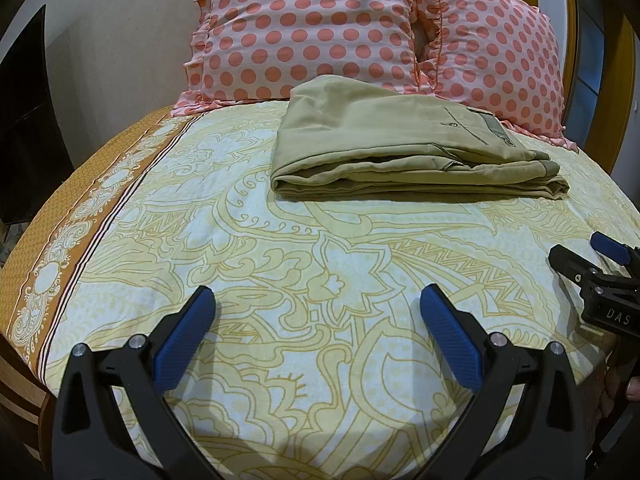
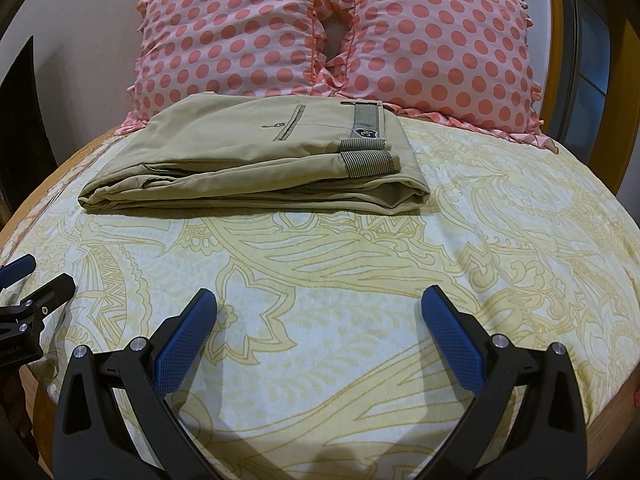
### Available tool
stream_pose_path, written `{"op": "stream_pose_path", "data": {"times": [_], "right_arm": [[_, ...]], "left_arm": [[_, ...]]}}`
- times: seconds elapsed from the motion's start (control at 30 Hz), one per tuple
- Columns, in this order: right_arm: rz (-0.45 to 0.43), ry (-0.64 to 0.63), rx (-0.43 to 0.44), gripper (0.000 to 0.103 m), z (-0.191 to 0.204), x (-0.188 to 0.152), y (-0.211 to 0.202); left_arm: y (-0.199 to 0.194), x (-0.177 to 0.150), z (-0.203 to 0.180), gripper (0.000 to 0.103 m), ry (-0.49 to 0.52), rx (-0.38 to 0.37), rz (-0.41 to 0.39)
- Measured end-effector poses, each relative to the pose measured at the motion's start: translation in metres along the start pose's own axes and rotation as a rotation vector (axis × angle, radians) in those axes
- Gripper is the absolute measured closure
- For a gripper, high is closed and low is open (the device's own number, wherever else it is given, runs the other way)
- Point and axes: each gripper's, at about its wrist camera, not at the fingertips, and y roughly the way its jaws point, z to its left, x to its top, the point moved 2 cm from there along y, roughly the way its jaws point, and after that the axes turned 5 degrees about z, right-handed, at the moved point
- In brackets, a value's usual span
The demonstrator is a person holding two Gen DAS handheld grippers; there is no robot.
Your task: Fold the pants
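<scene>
Khaki pants [image 2: 256, 152] folded into flat stack on bed sheet [image 2: 360, 280], pale with yellow swirly print. Waistband with striped grey trim faces right, back pocket slit on top layer. Two pink polka-dot pillows [image 2: 332, 32] right behind, pants' far edge up against them. Right gripper [image 2: 319, 312] low over sheet, near side, blue pads [image 2: 186, 344] spread wide, nothing between them, well apart from pants. Left gripper [image 2: 24, 280] pokes in at left edge, can't tell its state.
</scene>
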Motion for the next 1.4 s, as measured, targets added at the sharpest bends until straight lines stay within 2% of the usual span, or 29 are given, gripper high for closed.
{"op": "stream_pose_path", "data": {"times": [1.4], "right_arm": [[-0.002, 0.001, -0.001, 0.001, 0.0006, -0.0001, 0.0005]], "left_arm": [[0.0007, 0.0024, 0.0013, 0.002, -0.003, 0.001, 0.006]]}}
